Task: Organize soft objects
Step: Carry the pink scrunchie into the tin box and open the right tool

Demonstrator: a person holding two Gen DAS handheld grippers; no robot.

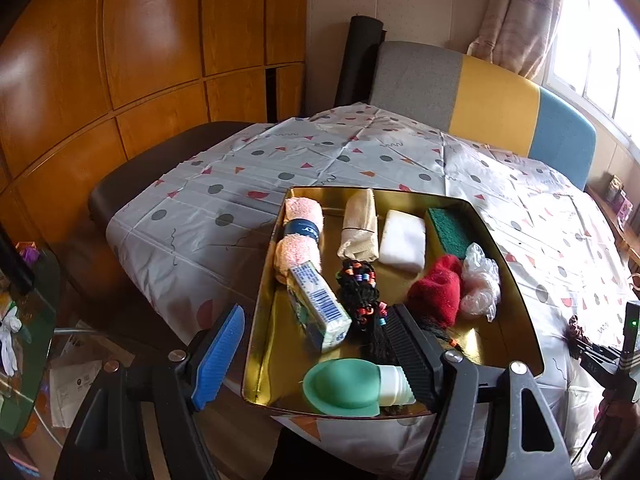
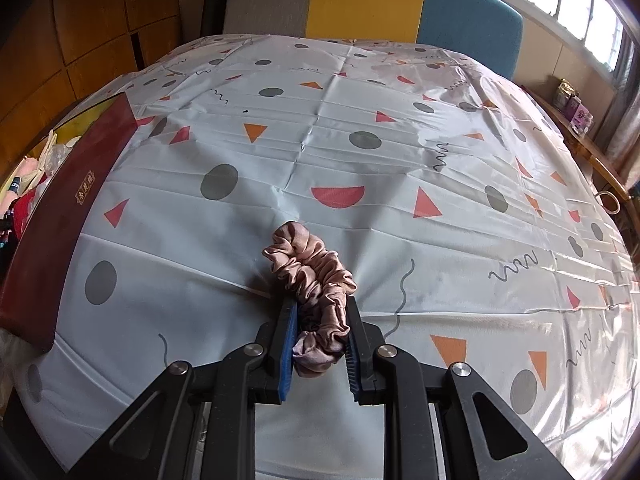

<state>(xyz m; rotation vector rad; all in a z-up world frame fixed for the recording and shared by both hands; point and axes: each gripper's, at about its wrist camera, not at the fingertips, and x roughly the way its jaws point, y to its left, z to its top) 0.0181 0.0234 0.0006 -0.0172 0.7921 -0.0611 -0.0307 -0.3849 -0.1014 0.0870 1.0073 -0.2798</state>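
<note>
A gold tin tray [image 1: 516, 304] on the patterned tablecloth holds several soft things: a pink rolled towel [image 1: 298, 236], a beige cloth roll [image 1: 360, 224], a white sponge [image 1: 402, 240], a green scrub pad [image 1: 450, 226], a red knit piece [image 1: 438, 290], a crumpled plastic bag [image 1: 482, 280], a black beaded braid [image 1: 362, 294], a tissue pack [image 1: 318, 308] and a green cup [image 1: 344, 388]. My left gripper [image 1: 316, 346] is open above the tray's near edge. My right gripper [image 2: 322, 318] is shut on a pink satin scrunchie [image 2: 316, 280] on the cloth, right of the tray's dark red side [image 2: 60, 216].
A grey, yellow and blue chair back [image 1: 480, 96] stands at the table's far side. A black seat [image 1: 152, 168] is at the far left. The right gripper's body shows at the right edge of the left wrist view [image 1: 612, 364]. A window sill with small boxes [image 2: 572, 108] is at the right.
</note>
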